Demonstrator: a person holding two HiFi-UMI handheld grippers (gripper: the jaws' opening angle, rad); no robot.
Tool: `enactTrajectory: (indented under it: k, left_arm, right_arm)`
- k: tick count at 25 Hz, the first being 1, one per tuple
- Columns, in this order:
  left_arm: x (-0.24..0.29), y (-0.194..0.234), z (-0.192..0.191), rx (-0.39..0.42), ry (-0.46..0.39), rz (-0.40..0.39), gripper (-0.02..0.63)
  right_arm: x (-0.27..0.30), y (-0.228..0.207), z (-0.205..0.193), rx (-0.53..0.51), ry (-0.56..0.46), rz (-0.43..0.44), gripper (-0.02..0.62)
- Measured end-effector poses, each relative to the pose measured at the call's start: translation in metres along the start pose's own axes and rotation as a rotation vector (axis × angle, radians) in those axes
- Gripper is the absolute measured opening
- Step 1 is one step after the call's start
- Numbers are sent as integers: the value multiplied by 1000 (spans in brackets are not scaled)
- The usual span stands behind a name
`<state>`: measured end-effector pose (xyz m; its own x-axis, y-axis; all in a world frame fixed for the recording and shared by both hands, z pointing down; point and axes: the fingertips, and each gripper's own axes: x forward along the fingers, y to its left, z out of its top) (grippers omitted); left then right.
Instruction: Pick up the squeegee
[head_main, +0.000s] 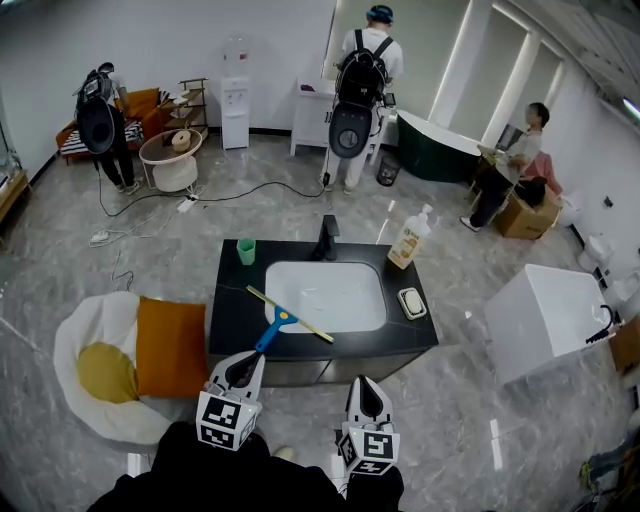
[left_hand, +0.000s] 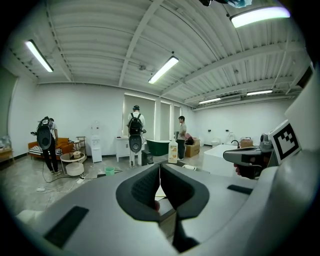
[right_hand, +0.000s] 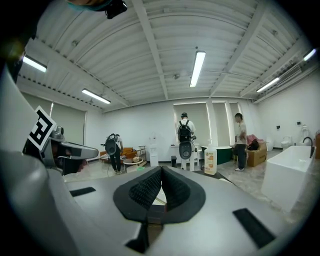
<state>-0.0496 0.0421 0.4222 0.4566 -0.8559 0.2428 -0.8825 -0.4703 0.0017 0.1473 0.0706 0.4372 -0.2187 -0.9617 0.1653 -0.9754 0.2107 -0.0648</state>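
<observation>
Left gripper (left_hand: 160, 170): fingers closed flat together, nothing between them. Right gripper (right_hand: 162, 172): fingers also closed, empty. Both sit at the front edge of the black desk (head_main: 232, 320), left one at the front-left, right one near the front middle. Squeegee (head_main: 285, 318) lies on the desk, untouched, yellow blade slanting across the sink's (head_main: 325, 297) front-left rim, blue handle angled down toward the left gripper, handle end just beside its tip. Further back: green cup (head_main: 246, 251) at left rear, faucet (head_main: 327, 238) behind the sink, soap bottle (head_main: 410, 238) at right rear. Orange cushion (head_main: 170, 347) on the floor left of the desk.
</observation>
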Motion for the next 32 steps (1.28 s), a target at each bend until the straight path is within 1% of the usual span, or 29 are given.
enactTrajectory:
  k: [6, 10, 15, 20, 27, 32]
  left_arm:
    - [17, 9, -3, 2, 25, 26, 25]
    - [42, 18, -7, -5, 46, 30, 25]
    - [80, 38, -15, -22, 91, 25, 25]
    - [121, 54, -35, -38, 159, 6, 25]
    - [179, 81, -68, -64, 252, -13, 25]
    - [210, 96, -92, -79, 321, -28, 25]
  right_arm:
    - [24, -5, -1, 13, 4, 27, 14]
    - [50, -15, -4, 22, 19, 31, 14]
    - [89, -18, -13, 36, 65, 39, 14]
    - [132, -30, -27, 69, 117, 29, 14]
    - [189, -46, -61, 100, 198, 8, 14]
    - [223, -49, -85, 127, 259, 14, 14]
